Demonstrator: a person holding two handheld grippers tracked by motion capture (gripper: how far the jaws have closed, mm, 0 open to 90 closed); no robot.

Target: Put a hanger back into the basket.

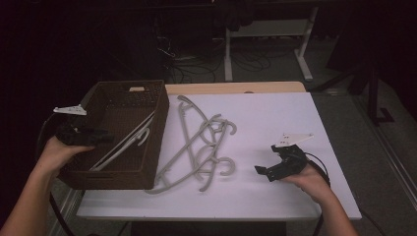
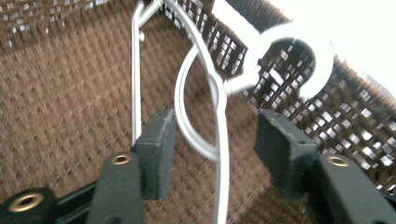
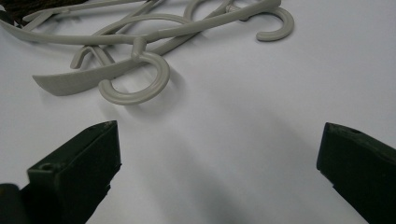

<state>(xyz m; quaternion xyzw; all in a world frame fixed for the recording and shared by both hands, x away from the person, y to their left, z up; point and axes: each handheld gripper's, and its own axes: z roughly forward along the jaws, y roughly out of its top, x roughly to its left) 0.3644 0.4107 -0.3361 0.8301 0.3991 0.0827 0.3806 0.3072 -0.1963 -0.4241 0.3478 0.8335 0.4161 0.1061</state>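
A brown woven basket (image 1: 147, 162) stands at the table's left, and a white hanger (image 1: 123, 143) lies slanted inside it. My left gripper (image 1: 105, 136) reaches in over the basket's left rim. In the left gripper view its jaws (image 2: 219, 149) stand apart around the white hanger (image 2: 223, 140), the pads (image 2: 159, 149) clear of it, over the basket floor (image 2: 70, 102). A pile of grey hangers (image 1: 201, 142) lies on the white table beside the basket. Right of the pile my right gripper (image 1: 263, 172) is open and empty, low over the table, with the grey hangers (image 3: 140, 79) ahead of its jaws (image 3: 219, 158).
The white table top (image 1: 275, 118) has free room at the right and front. A wooden strip (image 1: 236, 88) runs along its back edge. Behind it are a desk's white legs (image 1: 228, 54) and cables on the dark floor.
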